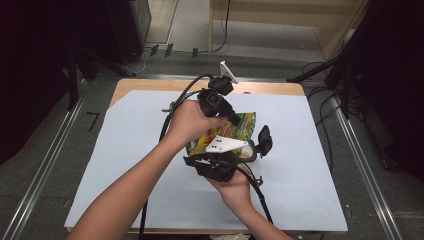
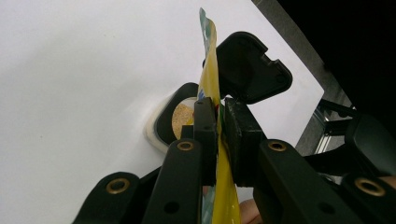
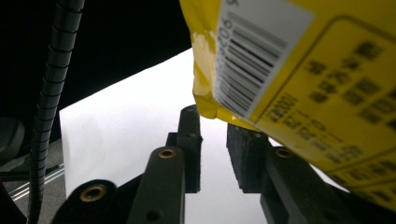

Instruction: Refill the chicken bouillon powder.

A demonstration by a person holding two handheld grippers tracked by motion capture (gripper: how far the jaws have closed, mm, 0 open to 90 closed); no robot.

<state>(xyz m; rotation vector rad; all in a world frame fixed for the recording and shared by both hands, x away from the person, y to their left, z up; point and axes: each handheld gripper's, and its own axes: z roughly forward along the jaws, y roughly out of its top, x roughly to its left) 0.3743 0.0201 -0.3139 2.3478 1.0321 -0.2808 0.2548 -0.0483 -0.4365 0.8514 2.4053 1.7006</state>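
Evidently the work centred on a yellow and green printed foil snack pouch (image 1: 239,131), held up in the air above the white paper-covered surface (image 1: 125,165), near its middle. Beneath it sat a small round white container with a hinged black lid (image 2: 175,119) thrown open, something tan and granular inside.

Left gripper (image 2: 218,116): jaws narrowed down tight, pinching the pouch's thin edge flat between the pads. Right gripper (image 3: 214,140): jaws stood apart with a clear gap; the pouch's crimped corner with the barcode (image 3: 261,60) hung just above them, not pressed, so nothing was gripped there.

Handling, as I judged it: the pouch looked light, soft and crinkly, its film slick, liable to slide or buckle if taken by the belly. The flat sealed seam or a corner seemed the safest hold, as the left had it.

Pose: in the high view the left hand (image 1: 190,122) reached in over the pouch from above, forearm slanting up from the lower left; the right hand (image 1: 235,187) cupped its gripper from below, palm up, close under the pouch.
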